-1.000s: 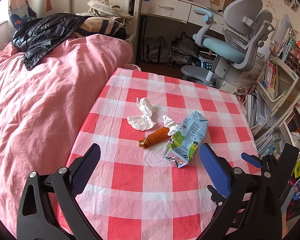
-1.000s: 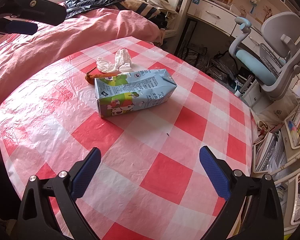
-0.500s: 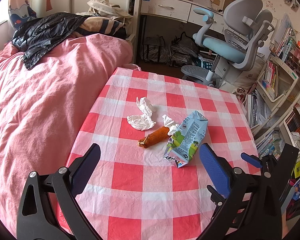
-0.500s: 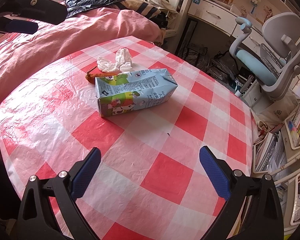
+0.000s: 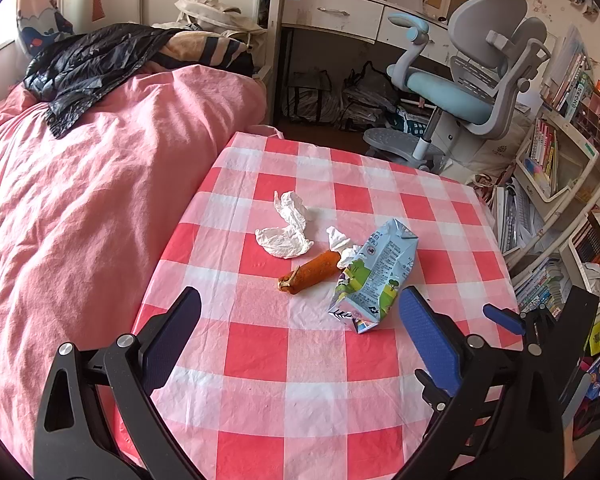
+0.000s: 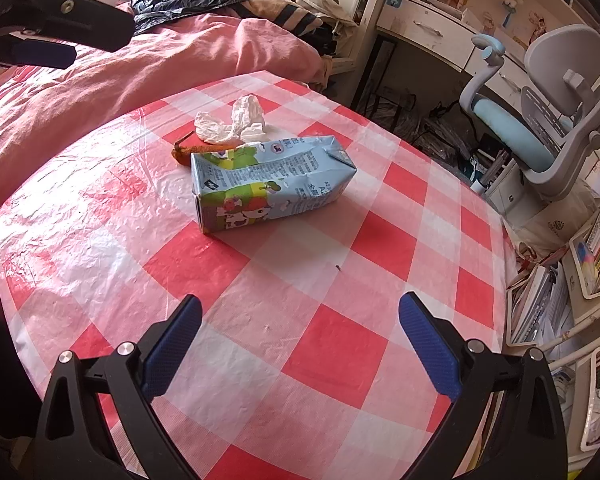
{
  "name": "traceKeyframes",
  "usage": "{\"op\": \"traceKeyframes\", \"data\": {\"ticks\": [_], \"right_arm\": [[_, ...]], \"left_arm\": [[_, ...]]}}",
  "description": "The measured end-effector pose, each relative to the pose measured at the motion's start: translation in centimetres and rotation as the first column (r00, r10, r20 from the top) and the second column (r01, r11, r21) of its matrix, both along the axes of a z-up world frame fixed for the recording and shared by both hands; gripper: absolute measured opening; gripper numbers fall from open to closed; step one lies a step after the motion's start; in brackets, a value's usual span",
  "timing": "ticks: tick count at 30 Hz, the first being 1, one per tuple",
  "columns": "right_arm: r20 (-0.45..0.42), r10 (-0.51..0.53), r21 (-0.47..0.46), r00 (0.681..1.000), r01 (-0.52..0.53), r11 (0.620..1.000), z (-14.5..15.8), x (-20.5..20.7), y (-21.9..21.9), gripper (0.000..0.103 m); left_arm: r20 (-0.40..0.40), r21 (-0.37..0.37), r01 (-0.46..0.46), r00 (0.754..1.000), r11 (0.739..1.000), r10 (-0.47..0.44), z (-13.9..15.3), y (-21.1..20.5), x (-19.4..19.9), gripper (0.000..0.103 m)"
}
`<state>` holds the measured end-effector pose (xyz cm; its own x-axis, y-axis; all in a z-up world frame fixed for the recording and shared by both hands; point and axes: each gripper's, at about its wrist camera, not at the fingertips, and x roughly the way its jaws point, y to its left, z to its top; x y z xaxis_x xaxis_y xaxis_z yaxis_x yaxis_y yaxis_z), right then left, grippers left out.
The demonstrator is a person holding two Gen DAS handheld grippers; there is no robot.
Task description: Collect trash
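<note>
You are looking at a tabletop [image 5: 256, 356] covered in a red and white checked plastic cloth, with a bed [image 5: 80, 208] under a pink duvet along its left side. A dark jacket [image 5: 88, 64] lies at the far end of the bed.

Your left gripper [image 5: 300, 316] hovers above the near part of the tabletop, its two blue-padded fingers [image 5: 428, 336] spread wide apart and holding nothing. In the left wrist view the trash sits near the middle of the cloth. Furthest left is a crumpled white tissue [image 5: 286, 226]. Just to its right and a little nearer lies an orange carrot piece [image 5: 310, 272], pointing toward the near left. A smaller scrap of tissue [image 5: 340, 242] touches its far end. To the right of that, a flattened light blue milk carton [image 5: 374, 276] lies on its side, touching the scrap.

Your right gripper [image 6: 300, 316] also hovers over the cloth, its fingers wide apart and empty. In the right wrist view the milk carton [image 6: 272, 180] lies closest, well beyond the fingertips, with the carrot piece [image 6: 202, 148] and white tissue [image 6: 232, 124] behind it on the far side. The left gripper's black frame shows in the upper left corner.

To the far right stand a grey and blue desk chair [image 5: 472, 80] and crowded bookshelves [image 5: 556, 184].
</note>
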<state>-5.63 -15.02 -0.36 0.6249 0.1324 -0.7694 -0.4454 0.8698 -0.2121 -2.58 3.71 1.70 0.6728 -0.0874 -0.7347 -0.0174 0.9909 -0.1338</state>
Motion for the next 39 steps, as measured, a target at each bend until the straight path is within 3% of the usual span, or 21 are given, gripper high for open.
{"op": "traceKeyframes", "data": {"ticks": [39], "right_arm": [[0.004, 0.013, -0.018, 1.000, -0.012, 1.000, 0.10, -0.06, 0.33, 0.095]], "left_arm": [[-0.008, 0.001, -0.002, 1.000, 1.000, 0.002, -0.07, 0.21, 0.38, 0.096]]}}
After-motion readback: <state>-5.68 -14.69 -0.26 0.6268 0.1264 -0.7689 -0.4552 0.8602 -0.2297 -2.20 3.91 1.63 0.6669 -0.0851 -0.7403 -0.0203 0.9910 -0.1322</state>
